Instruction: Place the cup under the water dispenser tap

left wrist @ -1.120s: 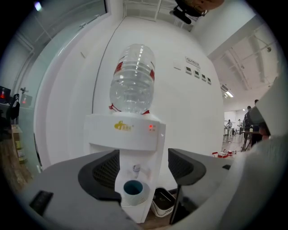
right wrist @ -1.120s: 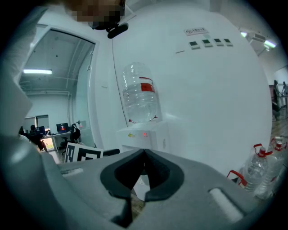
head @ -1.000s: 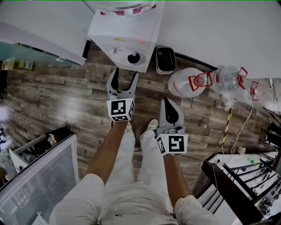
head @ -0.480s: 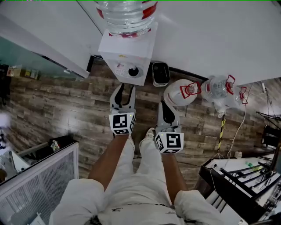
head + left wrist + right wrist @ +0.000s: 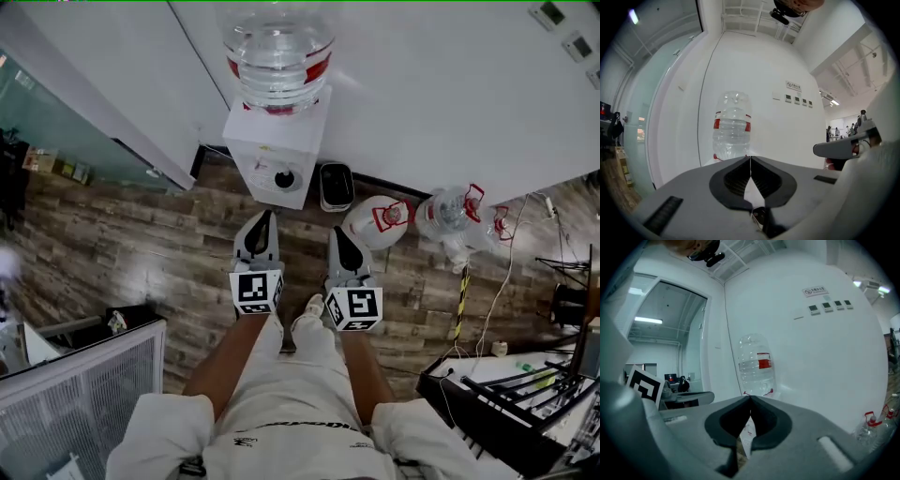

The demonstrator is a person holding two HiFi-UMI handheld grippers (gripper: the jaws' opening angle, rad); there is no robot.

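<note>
The white water dispenser (image 5: pixel 274 157) stands against the wall with a clear bottle (image 5: pixel 278 49) on top. On its front ledge sits a small round, dark-mouthed thing (image 5: pixel 284 178), which looks like the cup seen from above. My left gripper (image 5: pixel 261 225) is held just in front of the dispenser, shut with nothing in it. My right gripper (image 5: pixel 338 240) is beside it, also shut and empty. In the left gripper view the jaws (image 5: pixel 750 160) meet below the bottle (image 5: pixel 732 126). In the right gripper view the shut jaws (image 5: pixel 750 401) point at the same bottle (image 5: pixel 757 365).
A small black-and-white bin (image 5: pixel 335 186) stands right of the dispenser. Two spare water jugs (image 5: pixel 380 222) (image 5: pixel 450 216) lie on the wooden floor. A black rack (image 5: pixel 506 403) is at the lower right, a white grille cabinet (image 5: pixel 84 394) at the lower left, and a glass wall (image 5: pixel 75 131) at the left.
The left jaws, open close to the dispenser's ledge a second ago, have shut empty. Both grippers have risen and drawn back from the dispenser. The head view has tilted up, so the bottle shows.
</note>
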